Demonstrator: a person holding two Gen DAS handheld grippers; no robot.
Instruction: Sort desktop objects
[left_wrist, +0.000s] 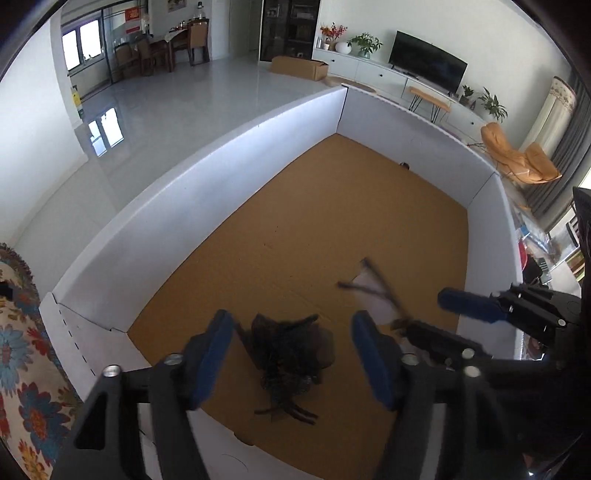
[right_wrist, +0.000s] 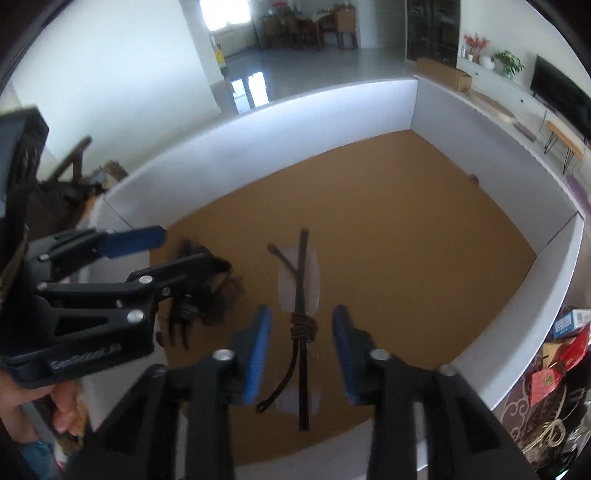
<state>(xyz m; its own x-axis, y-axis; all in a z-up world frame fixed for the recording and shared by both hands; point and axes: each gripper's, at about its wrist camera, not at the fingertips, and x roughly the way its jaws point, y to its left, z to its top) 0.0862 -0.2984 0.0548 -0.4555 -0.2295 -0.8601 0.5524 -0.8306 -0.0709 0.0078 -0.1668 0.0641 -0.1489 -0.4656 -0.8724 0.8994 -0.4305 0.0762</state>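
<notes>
- White walls ring your brown cardboard floor (left_wrist: 332, 206), with a tiled living room behind them.
- Your mesh bundle (left_wrist: 291, 354), a dark crumpled thing, lies on the floor near the close wall, in the gap between the left gripper's (left_wrist: 291, 358) blue pads (left_wrist: 212, 358); the pads stand apart and touch nothing.
- Just beside it lie your glasses (right_wrist: 299, 295), arms folded, with a dark cord (right_wrist: 301, 328) knotted round them; they are blurred in the left view.
- Your right gripper (right_wrist: 301, 354) hangs over the glasses with its jaws apart; the cord knot sits between the pads (right_wrist: 258, 350), clear of both.
- You can see each gripper in the other's camera: the two are side by side, both tilted down at the floor.
- Your fingers (right_wrist: 62, 410) show at the left gripper's handle in the right view.
- Beyond the far wall (left_wrist: 406, 122) you have a television (left_wrist: 428, 70), a cardboard carton (left_wrist: 299, 66), plants and an orange chair (left_wrist: 517, 155).
- Boxes and red packets (right_wrist: 554, 369) lie outside the right wall.
</notes>
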